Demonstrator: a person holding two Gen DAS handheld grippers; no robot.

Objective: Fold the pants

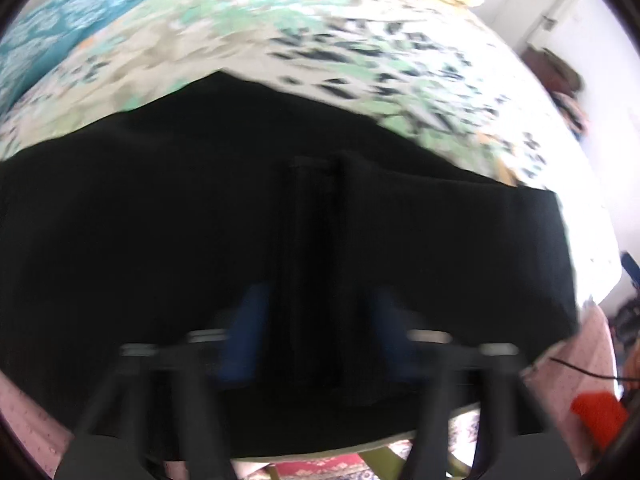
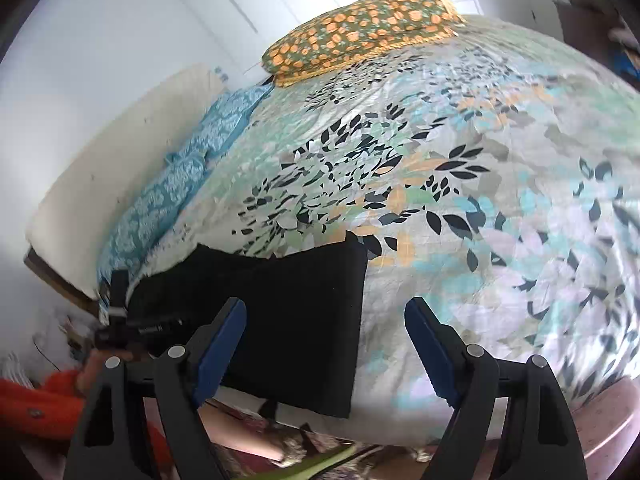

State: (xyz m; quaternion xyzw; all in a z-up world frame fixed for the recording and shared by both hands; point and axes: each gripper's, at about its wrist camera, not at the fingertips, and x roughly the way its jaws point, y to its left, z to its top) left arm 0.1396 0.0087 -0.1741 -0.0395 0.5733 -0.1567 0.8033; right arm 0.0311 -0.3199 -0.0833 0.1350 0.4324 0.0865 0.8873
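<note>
The left gripper [image 1: 316, 264] pinches a ridge of the black pants [image 2: 288, 320], which lie folded small near the edge of the bed [image 2: 480, 240], while the right gripper [image 2: 326, 344] hangs just above with its jaws spread wide and empty. The folding looks nearly done, so next the left should let go softly. Farther off are an orange-spotted pillow [image 2: 360, 28] and white walls.
</note>
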